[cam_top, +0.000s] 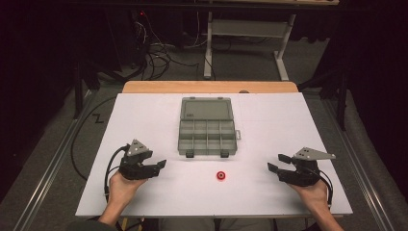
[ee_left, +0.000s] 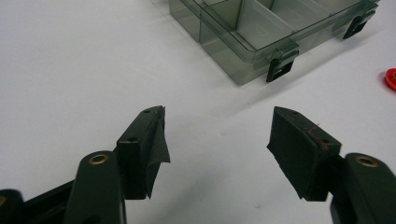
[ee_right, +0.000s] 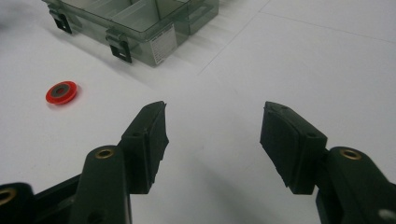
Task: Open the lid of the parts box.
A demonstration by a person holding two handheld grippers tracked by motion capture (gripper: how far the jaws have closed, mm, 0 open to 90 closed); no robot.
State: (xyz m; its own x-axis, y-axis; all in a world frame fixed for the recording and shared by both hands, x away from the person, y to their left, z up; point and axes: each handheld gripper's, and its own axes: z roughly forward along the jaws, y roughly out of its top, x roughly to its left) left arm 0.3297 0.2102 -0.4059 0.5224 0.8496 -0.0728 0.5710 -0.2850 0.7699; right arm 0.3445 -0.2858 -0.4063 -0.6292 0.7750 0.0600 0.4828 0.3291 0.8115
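Observation:
A clear grey compartment box (cam_top: 207, 126) lies open in the middle of the white table (cam_top: 144, 110), its lid folded back and its compartments looking bare. In front of it lies a small red ring (cam_top: 221, 176) with a dark centre. My left gripper (cam_top: 161, 166) rests low at the near left, open, nothing between its jaws. Its own view has the box corner (ee_left: 261, 42) ahead and the red ring (ee_left: 391, 78) at the right edge. At the near right my right gripper (cam_top: 277, 162) stands open and holds nothing. Its view has the red ring (ee_right: 61, 92) ahead left and the box (ee_right: 140, 23) beyond.
A wooden strip (cam_top: 209, 87) borders the table's far edge. Beyond it on the floor stand a white frame (cam_top: 250, 38) and a tangle of cables (cam_top: 154, 53). Bare table surface lies to both sides of the box.

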